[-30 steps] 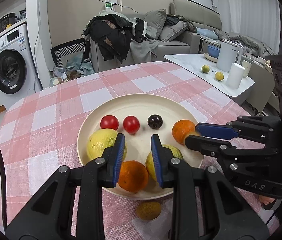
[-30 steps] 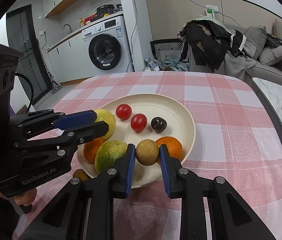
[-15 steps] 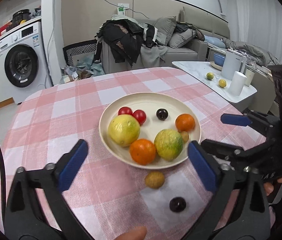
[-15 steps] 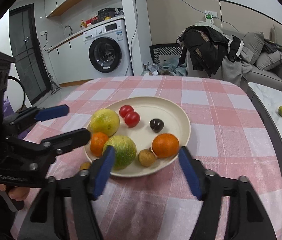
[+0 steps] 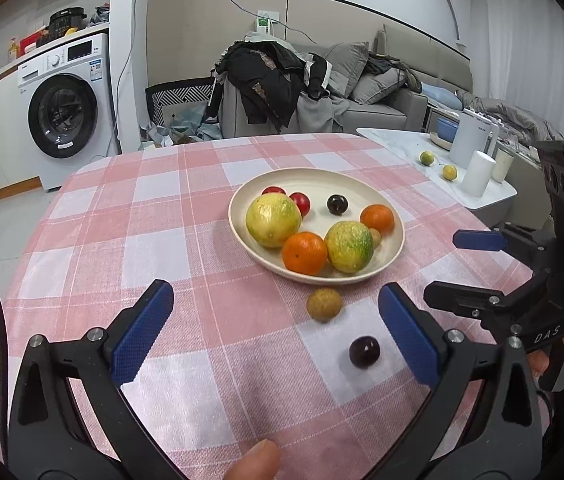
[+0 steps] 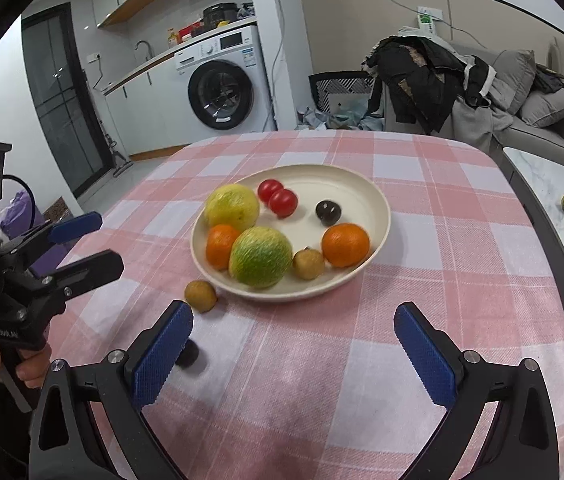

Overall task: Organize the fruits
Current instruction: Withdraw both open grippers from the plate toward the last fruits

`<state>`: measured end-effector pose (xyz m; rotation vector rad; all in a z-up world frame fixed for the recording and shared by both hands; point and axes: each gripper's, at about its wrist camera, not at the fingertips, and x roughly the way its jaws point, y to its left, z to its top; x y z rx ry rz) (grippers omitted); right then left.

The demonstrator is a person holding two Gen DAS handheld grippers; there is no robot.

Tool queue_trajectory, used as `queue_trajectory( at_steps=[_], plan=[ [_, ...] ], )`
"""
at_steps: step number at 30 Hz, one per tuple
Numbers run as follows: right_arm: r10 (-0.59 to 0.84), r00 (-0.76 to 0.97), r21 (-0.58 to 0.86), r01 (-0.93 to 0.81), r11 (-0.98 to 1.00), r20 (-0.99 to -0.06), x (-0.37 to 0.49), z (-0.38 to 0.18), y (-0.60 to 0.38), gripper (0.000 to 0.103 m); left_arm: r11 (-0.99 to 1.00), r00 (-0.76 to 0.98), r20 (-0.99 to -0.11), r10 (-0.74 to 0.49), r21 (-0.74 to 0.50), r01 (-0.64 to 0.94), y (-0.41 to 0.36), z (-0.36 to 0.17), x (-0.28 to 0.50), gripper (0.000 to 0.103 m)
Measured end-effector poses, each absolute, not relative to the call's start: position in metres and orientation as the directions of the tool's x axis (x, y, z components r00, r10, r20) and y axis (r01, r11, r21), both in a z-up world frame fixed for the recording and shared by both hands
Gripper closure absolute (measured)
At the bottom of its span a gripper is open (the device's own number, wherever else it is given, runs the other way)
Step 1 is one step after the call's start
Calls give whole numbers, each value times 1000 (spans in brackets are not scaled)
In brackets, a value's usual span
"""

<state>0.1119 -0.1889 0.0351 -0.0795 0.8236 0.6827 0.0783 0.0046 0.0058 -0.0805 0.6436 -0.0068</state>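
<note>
Left claw [image 5: 274,334] view only: fingertip [image 5: 256,460]

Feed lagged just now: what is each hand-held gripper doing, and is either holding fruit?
Left hand-held gripper: open, holding nothing.
Right hand-held gripper: jaws opening wide, nothing between them.

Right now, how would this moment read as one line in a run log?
left gripper: jaws open, empty | right gripper: jaws opening, empty | plate: eight fruits | on cloth: brown fruit, dark fruit
</note>
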Motion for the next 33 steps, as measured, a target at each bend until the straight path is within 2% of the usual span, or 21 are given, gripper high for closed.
queue_trajectory(
  at_steps=[6, 13, 16, 22, 24, 26, 27, 33],
  plan=[
    [540, 443, 175, -635, 752, -715, 103, 29, -180, 0, 994, 780, -623, -60, -112, -13, 8, -6, 75, 1],
    [541, 418, 171, -655, 736, -729, 101, 24, -175, 0, 996, 787, -616, -45, -93, -15, 5, -14, 78, 1],
    [536, 406, 163, -665, 729, -740, 99, 22, -172, 0, 997, 804, -595, 4, -61, -50, 5, -17, 79, 1],
    [545, 374, 171, -687, 706, -750, 96, 18, -164, 0, 997, 798, -603, -3, -58, -40, 7, -18, 79, 1],
    [549, 353, 174, -701, 691, -758, 94, 16, -159, 3, 998, 797, -603, -4, -54, -36, 7, -18, 79, 1],
    [548, 334, 167, -721, 673, -767, 89, 14, -153, 17, 998, 794, -608, -13, -54, -25, 6, -19, 79, 1],
    [546, 320, 167, -730, 663, -774, 88, 12, -149, 21, 998, 793, -609, -12, -50, -23, 5, -19, 78, 1],
    [561, 281, 181, -755, 630, -779, 80, 7, -140, 23, 1000, 795, -607, -18, -25, 3, -3, -20, 78, 1]
  ],
)
